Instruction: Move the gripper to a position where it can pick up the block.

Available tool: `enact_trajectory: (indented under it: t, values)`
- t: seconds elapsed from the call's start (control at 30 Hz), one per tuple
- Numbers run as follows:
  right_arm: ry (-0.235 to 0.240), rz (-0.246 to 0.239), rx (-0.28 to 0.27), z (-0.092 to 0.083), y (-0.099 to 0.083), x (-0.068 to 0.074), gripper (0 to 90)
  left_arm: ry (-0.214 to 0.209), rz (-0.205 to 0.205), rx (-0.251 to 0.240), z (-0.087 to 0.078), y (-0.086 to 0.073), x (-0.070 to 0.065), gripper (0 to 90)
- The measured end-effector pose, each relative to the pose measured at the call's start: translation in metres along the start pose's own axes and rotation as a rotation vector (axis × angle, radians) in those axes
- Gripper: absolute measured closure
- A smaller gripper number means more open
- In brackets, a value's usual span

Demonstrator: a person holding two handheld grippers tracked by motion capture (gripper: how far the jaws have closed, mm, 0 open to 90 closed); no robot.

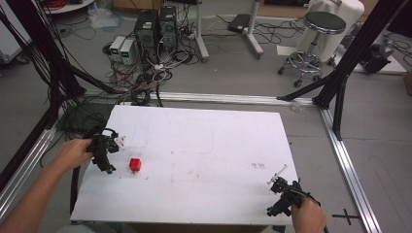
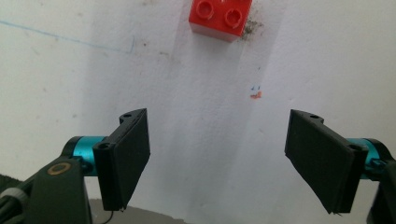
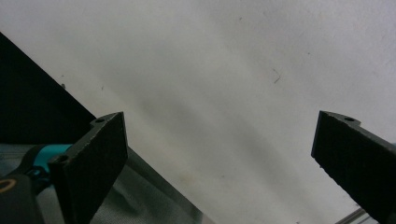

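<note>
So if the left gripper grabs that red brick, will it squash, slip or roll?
The red brick looks like hard moulded plastic, so probably rigid. Its flat sides should suit the flat pads. Being boxy, it would likely slide, not roll.

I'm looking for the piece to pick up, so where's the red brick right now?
In the high view the red brick lies on the white table's left part, just right of the left gripper; the left gripper view shows it ahead of the open jaws.

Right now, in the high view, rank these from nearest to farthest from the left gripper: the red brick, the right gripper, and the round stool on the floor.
Measured from the left gripper:
1. Red brick, on the white table just beside that gripper, toward the table's middle.
2. Right gripper, at the table's opposite near corner.
3. Round stool, on the floor beyond the table's far right corner.
</note>
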State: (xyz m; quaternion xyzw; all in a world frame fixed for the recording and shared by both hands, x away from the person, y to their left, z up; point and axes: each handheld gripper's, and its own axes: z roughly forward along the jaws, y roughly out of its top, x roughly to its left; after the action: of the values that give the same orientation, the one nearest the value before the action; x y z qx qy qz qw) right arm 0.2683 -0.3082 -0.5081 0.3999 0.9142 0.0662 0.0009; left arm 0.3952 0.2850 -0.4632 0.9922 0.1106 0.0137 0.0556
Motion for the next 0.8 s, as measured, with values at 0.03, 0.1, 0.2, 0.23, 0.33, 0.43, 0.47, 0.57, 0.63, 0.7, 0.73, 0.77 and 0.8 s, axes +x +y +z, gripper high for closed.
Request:
enact_trajectory:
  t: [0.03,0.1,0.2,0.23,0.33,0.43,0.47,0.57,0.63,0.7,0.73,0.77,0.8]
  values:
    - [-0.003,-0.002,-0.002,0.0,0.0,0.0,3.1,-0.004,0.019,0.007,0.002,0.003,0.002,22.5]
    - [0.0,-0.001,0.003,0.0,0.0,0.0,3.1,-0.007,0.035,0.01,0.003,0.005,0.004,22.5]
    - [-0.001,-0.004,0.004,0.0,0.0,0.0,3.1,-0.021,0.065,0.018,0.006,0.01,0.006,22.5]
    - [-0.002,-0.004,0.0,0.001,0.0,0.0,3.1,-0.024,0.071,0.021,0.006,0.011,0.006,22.6]
    - [-0.002,-0.007,0.0,0.001,0.0,0.0,3.1,-0.022,0.087,0.026,0.008,0.016,0.008,22.7]
    - [0.0,-0.003,0.002,0.0,-0.001,0.0,3.1,-0.023,0.104,0.028,0.009,0.02,0.01,22.7]
    - [0.0,0.001,0.001,0.001,-0.001,0.001,3.1,-0.026,0.106,0.031,0.009,0.021,0.01,22.7]
    - [0.001,0.001,-0.002,0.001,-0.001,0.0,3.1,-0.034,0.133,0.043,0.012,0.026,0.009,22.7]
    - [-0.002,0.002,-0.001,0.001,-0.001,0.001,3.1,-0.039,0.142,0.044,0.013,0.028,0.009,22.7]
    - [0.002,0.003,0.002,0.001,0.0,0.001,3.1,-0.043,0.157,0.048,0.015,0.03,0.009,22.8]
    - [0.002,-0.001,0.0,0.001,0.0,0.001,3.1,-0.045,0.156,0.048,0.016,0.031,0.008,22.8]
    - [0.001,-0.003,0.002,0.002,0.0,0.001,3.1,-0.043,0.168,0.05,0.016,0.032,0.008,22.8]
    - [0.001,-0.004,0.002,0.002,0.001,0.001,3.1,-0.043,0.177,0.051,0.017,0.034,0.008,22.8]
